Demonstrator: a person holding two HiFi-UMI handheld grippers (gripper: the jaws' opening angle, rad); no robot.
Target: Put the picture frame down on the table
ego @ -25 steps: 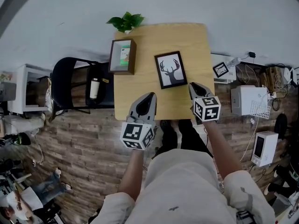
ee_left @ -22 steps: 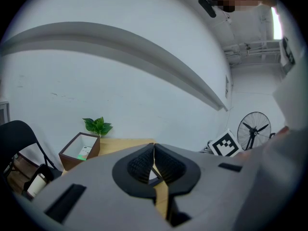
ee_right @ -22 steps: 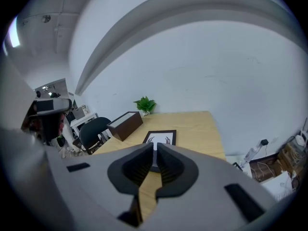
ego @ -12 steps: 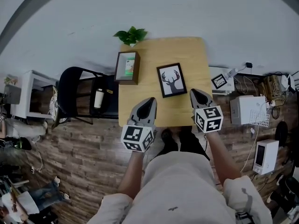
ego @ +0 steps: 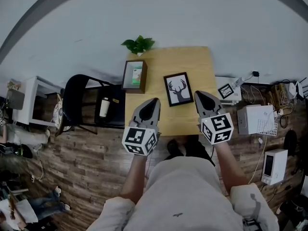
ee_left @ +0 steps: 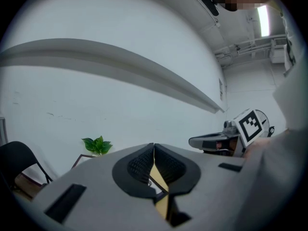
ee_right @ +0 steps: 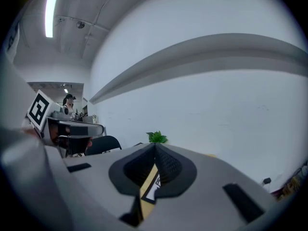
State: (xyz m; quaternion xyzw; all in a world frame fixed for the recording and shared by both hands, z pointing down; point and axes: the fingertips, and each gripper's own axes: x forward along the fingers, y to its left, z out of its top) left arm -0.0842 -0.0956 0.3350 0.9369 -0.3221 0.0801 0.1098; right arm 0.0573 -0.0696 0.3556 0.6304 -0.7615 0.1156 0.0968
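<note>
**Both grippers shut and empty; frame is down on the table**

Left gripper (ego: 155,101): jaws pressed together at the tips, nothing clamped. Its own view shows only a thin slit of yellow tabletop between the pads lower down. It's held over the near left part of the table (ego: 202,66).

Right gripper (ego: 198,94): same, tips meeting and nothing held. It sits over the near right part of the table. Through the gap below its tips, a bit of tabletop and a dark frame corner show.

Picture frame (ego: 178,89): black border, deer-head print, lying face up around the middle of the tabletop, tilted slightly. It sits between the two gripper tips and a little past them. Neither gripper touches it.

Also on the table:
- A second, wood-edged frame (ego: 134,75) near the left edge, well apart from the deer frame. Can't tell whether it's standing or lying.
- A small green plant (ego: 139,44) at the far left corner, by the white wall.

Off the table:
- A black chair (ego: 82,100) just left of it, with a bottle (ego: 104,107) on the seat.
- White boxes (ego: 255,117) and cables on the wood floor to the right.
</note>
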